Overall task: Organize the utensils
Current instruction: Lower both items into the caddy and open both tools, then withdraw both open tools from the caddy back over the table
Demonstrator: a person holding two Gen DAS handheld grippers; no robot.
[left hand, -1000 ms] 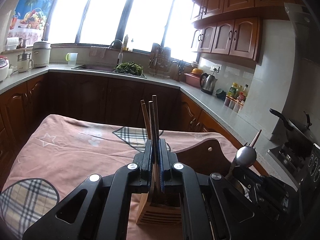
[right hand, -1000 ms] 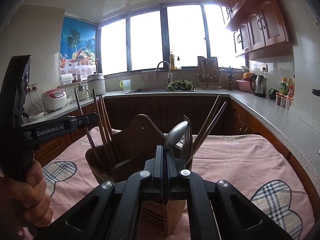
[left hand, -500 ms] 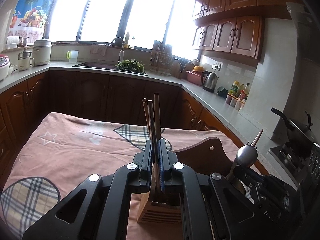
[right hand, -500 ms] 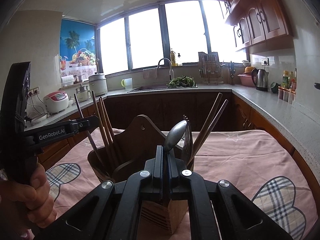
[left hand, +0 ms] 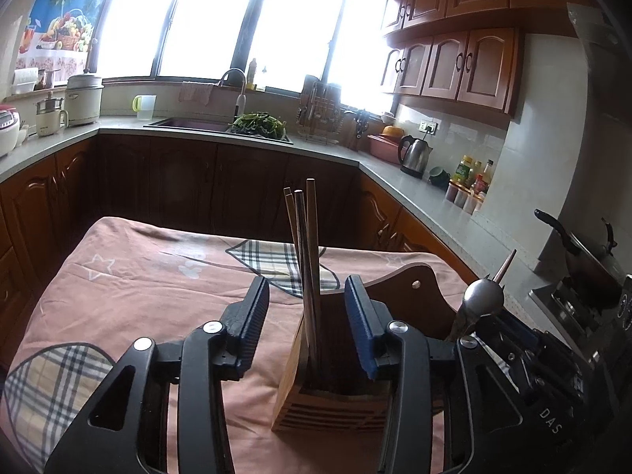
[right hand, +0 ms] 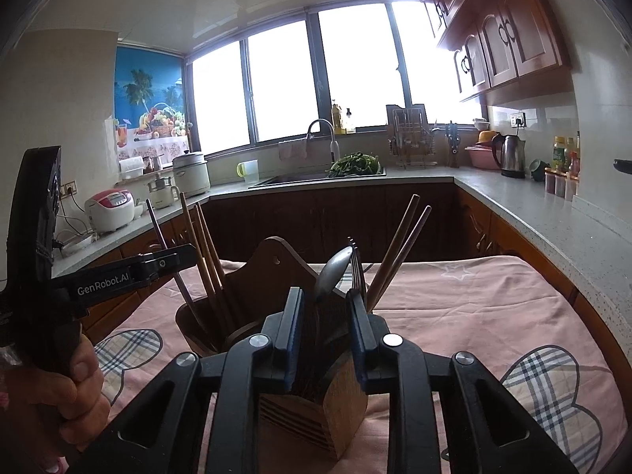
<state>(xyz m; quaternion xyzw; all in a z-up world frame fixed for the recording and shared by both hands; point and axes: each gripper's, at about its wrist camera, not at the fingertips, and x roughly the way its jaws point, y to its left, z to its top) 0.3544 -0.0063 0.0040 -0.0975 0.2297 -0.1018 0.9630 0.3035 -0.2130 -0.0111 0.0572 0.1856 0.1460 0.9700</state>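
The left gripper (left hand: 306, 316) hangs low over the wooden utensil holder (left hand: 335, 399), its jaws having just been opening and now standing apart with daylight on both sides of the chopsticks (left hand: 304, 245); these stand nearly upright in the holder's near compartment, between the blue pads but touched by neither. The right gripper (right hand: 324, 320) faces the same holder (right hand: 316, 407) from the other side, and its jaws have likewise just been opening: they are parted a little, and the metal spoon (right hand: 333, 272) rises between them with its bowl uppermost, leaning slightly, its handle down in the compartment; the pads seem clear of it, though the gap is narrow. A fork (right hand: 357, 268) stands just beside the spoon with its tines up, and two more chopsticks (right hand: 399, 249) lean out to the right of it. In the right wrist view the bundle of chopsticks (right hand: 205, 252) sits in the rounded compartment at the left end of the holder, beside the peaked wooden back panel (right hand: 276, 272), with the other gripper's finger (right hand: 158, 264) reaching in front of them and a hand (right hand: 59, 403) clasped round its grip. The holder stands on a tabletop covered with a pink cloth (left hand: 158, 284) bearing plaid patches, in a kitchen with dark wooden cabinets.
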